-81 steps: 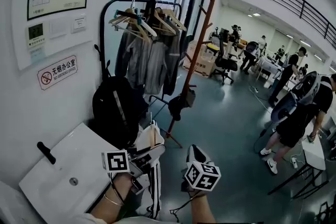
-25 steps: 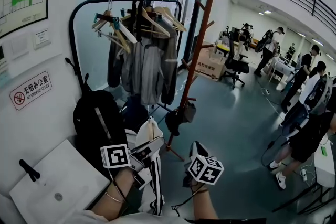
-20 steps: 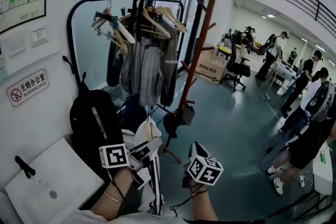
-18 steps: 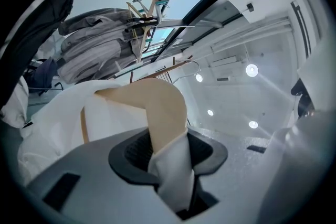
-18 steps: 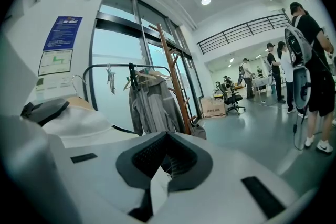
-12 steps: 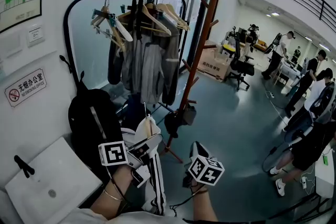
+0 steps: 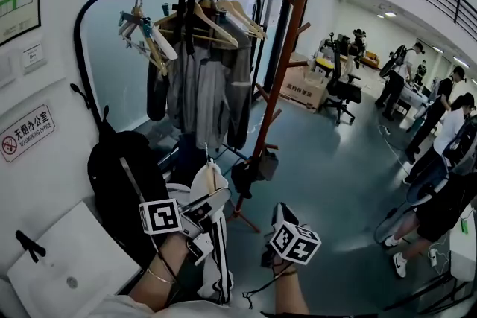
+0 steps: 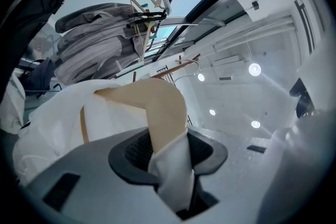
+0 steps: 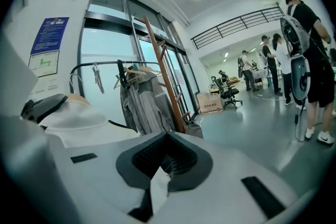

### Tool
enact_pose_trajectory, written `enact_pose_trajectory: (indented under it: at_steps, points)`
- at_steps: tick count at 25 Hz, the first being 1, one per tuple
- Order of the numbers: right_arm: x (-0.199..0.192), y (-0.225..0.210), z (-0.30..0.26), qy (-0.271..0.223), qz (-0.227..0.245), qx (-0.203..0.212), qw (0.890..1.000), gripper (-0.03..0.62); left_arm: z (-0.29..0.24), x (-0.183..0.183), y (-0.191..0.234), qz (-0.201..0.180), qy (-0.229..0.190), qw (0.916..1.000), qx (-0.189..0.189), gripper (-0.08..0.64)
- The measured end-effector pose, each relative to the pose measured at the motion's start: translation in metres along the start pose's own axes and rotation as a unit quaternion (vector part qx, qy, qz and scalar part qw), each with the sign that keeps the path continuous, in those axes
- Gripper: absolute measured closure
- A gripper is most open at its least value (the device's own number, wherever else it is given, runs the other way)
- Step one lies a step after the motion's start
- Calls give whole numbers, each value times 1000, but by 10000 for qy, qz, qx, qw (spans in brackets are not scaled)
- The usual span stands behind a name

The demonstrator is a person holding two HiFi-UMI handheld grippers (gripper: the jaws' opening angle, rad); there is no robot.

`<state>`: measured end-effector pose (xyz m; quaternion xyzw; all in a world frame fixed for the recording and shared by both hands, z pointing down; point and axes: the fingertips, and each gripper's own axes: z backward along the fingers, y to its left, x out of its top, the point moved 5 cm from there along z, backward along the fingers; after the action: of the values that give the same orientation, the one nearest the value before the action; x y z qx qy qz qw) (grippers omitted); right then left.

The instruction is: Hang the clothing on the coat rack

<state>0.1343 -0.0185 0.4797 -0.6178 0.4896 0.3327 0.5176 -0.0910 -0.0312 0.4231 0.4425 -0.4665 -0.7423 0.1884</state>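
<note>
My left gripper is shut on the shoulder of a wooden hanger that carries a white garment with black stripes. The garment hangs down below the gripper. Ahead stands a black clothes rack with grey jackets and several hangers on its rail. Just right of it rises a red-brown wooden coat tree. My right gripper is held low, to the right of the garment, with its jaws together. A small white sliver shows between its pads; I cannot identify it.
A black backpack leans against the wall beside a white table. A dark bag hangs low on the coat tree. An office chair, cardboard boxes and several people stand further right on the grey floor.
The rack and coat tree have shifted a little left and lower in the head view. Both grippers keep their places and the left one still holds the hanger. People in the background have moved.
</note>
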Motion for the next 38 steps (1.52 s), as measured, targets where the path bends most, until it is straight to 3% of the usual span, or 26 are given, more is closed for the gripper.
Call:
enact_pose_trajectory:
  at_steps: [2,6,10,13,17,23,29,38]
  points:
    - [5,0,-11,-26,33,27,10000,569,-9,9,4,-97,-14,9999,-131,407]
    - [15,2,-33,-47,95,70,9999,569,-20,25,18,80,-54,9999,40,407]
    - [25,-1,-57,-52,138,61,9999,569,-40,45,23,-217,-58,9992,-322,407]
    - [33,-3,-74,-52,176,81,9998,569,-48,55,34,-38,-84,9999,-107,407]
    - [43,-6,-96,-54,181,67,9998,569,-71,76,33,-433,-71,9974,-578,407]
    - [55,-10,-130,-37,196,56,9998,569,-89,95,56,-41,-20,9997,-255,407]
    - [72,-15,-165,-59,249,0,9997,569,-120,124,67,-320,79,9975,-621,407]
    - [96,-20,-210,-120,348,-42,9993,569,-153,160,92,-290,161,9979,-556,407]
